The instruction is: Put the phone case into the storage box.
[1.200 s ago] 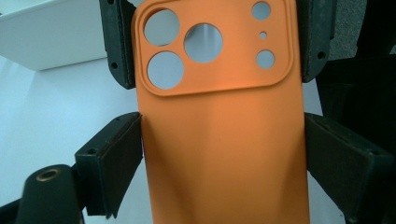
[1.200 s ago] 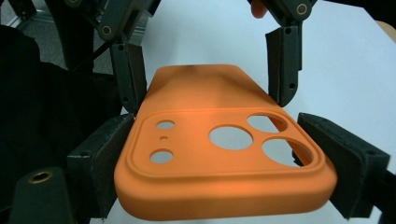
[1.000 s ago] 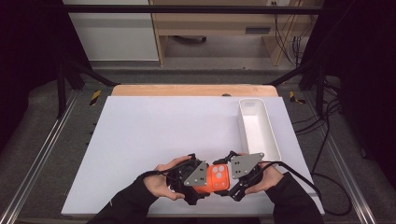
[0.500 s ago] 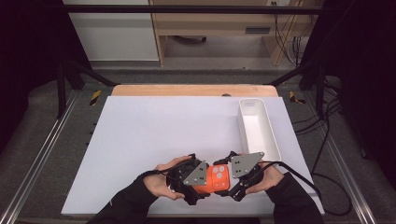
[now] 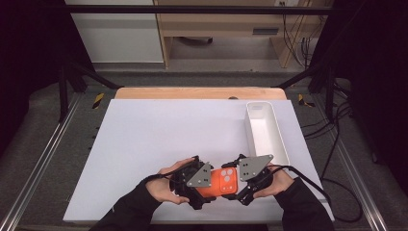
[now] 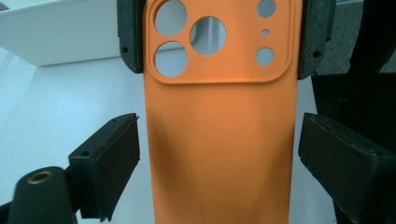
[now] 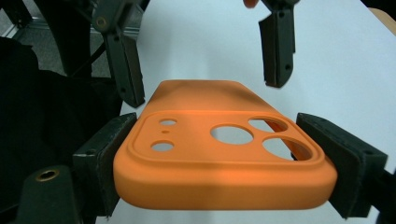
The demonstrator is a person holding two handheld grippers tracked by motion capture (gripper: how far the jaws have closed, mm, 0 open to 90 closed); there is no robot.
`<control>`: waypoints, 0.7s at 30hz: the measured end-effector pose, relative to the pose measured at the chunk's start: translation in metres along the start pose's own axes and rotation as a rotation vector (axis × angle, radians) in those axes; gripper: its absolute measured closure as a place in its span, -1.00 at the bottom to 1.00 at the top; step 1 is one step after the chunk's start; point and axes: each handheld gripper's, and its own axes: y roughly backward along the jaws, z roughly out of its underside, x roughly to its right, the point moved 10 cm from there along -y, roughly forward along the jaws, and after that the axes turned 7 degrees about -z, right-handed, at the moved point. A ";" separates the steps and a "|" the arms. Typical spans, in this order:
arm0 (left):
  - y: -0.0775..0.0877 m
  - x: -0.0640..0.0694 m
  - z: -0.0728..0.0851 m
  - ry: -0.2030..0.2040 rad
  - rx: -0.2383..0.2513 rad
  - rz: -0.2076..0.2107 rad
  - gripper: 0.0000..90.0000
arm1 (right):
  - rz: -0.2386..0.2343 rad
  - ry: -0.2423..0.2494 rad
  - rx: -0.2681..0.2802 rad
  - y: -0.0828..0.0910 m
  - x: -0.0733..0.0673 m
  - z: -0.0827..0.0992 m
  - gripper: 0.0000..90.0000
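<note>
- The step in hand looks like a hand-over of the orange phone case (image 5: 225,181) between the two grippers, at the near edge of the white surface (image 5: 159,139), well short of the white tray (image 5: 266,130) at the far right.
- The right gripper (image 7: 219,154) is clenched on the case: in the right gripper view its two fingers (image 7: 105,158) press the long sides at the camera-cutout end, and the case is held level above the surface.
- The left gripper (image 6: 219,158) is released. In the left gripper view its fingers (image 6: 114,154) stand either side of the plain end of the case with a gap on both sides; its jaws have just been opening a little further, with the case between them but not pressed.
- The next move, as I judge it, calls for the left gripper to draw back clear of the case without knocking it, so the right can carry it, perhaps to the tray.
- The right grip is at one end only, so the case could tilt.
</note>
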 end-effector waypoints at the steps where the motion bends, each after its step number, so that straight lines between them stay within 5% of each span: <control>1: 0.002 -0.001 0.001 0.008 -0.001 0.002 -0.78 | -0.003 -0.005 0.001 0.001 0.000 0.000 -0.64; 12: 0.020 -0.016 0.011 0.150 0.029 -0.017 -0.95 | 0.019 -0.034 0.007 0.016 0.003 -0.004 -0.64; 21: 0.026 -0.022 0.024 0.220 0.041 -0.032 -0.98 | 0.027 -0.053 0.006 0.028 0.005 -0.006 -0.64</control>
